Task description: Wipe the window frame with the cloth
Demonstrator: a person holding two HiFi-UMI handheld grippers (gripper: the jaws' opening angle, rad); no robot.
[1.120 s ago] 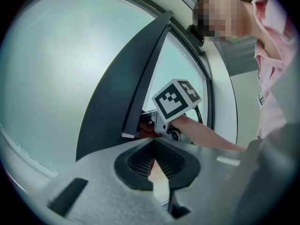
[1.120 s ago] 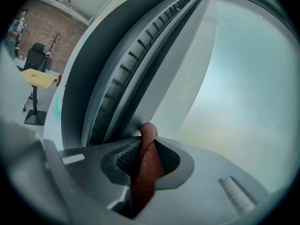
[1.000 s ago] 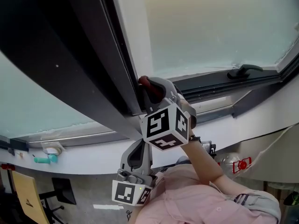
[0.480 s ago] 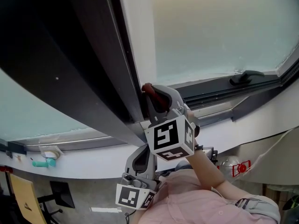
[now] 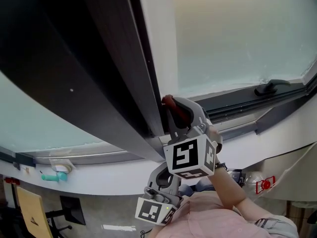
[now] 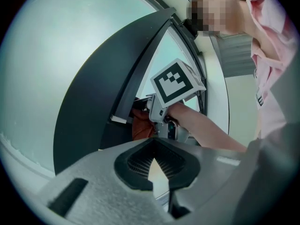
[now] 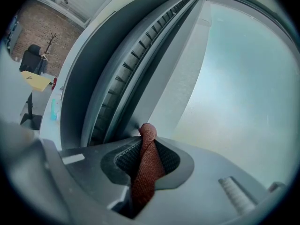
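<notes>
From the head view, the right gripper [image 5: 172,108] is up against the dark window frame [image 5: 119,78], the rust-red cloth [image 5: 168,102] poking from its tip right where the frame meets the pale pane [image 5: 237,38], while the left gripper [image 5: 161,182] hangs low beneath it, near the pink shirt [image 5: 213,217]. Left gripper view: jaws drawn together on nothing, idle, looking up at the other tool. Right gripper view: jaws clamped on a twisted fold of cloth, its tip seemingly touching the frame's edge. It looks soft, light and limp, best pinched bunched so a wad stands proud.
</notes>
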